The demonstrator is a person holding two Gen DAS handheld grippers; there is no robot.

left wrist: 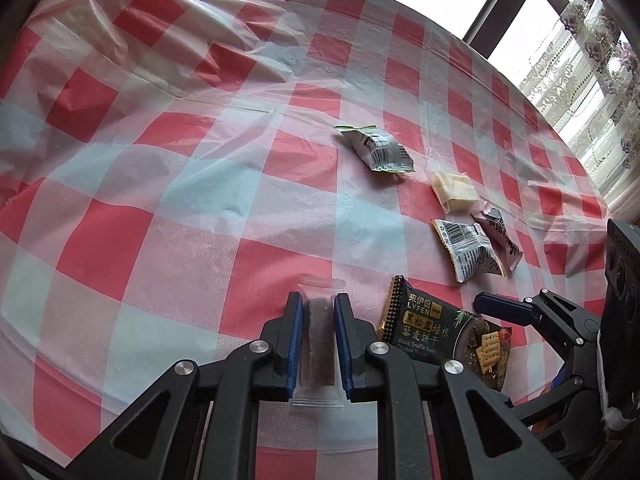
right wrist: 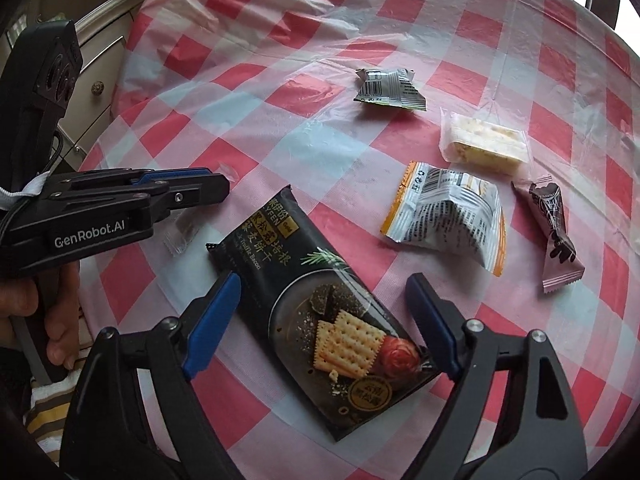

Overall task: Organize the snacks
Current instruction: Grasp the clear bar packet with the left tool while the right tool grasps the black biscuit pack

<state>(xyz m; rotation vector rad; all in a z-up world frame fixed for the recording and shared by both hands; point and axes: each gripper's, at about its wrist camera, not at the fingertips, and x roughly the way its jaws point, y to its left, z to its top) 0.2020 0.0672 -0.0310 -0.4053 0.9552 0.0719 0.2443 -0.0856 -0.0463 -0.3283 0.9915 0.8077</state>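
Note:
My left gripper (left wrist: pixel 317 304) is shut on a brown snack bar in a clear wrapper (left wrist: pixel 318 340), low over the table; in the right wrist view the left gripper (right wrist: pixel 222 188) is at the left with the wrapper (right wrist: pixel 182 236) showing under it. My right gripper (right wrist: pixel 322 284) is open, its jaws on either side of a black cracker packet (right wrist: pixel 320 320) lying flat on the table. The cracker packet also shows in the left wrist view (left wrist: pixel 436 332), with the right gripper (left wrist: pixel 484 302) just above it.
On the red and white checked tablecloth (right wrist: pixel 280 128) lie a green-edged packet (right wrist: pixel 390 88), a pale cake in clear wrap (right wrist: pixel 484 142), an orange-edged packet (right wrist: pixel 448 216) and a brown candy (right wrist: pixel 554 232). Cabinet drawers (right wrist: pixel 100 76) stand left of the table. A window (left wrist: pixel 520 12) is beyond the far edge.

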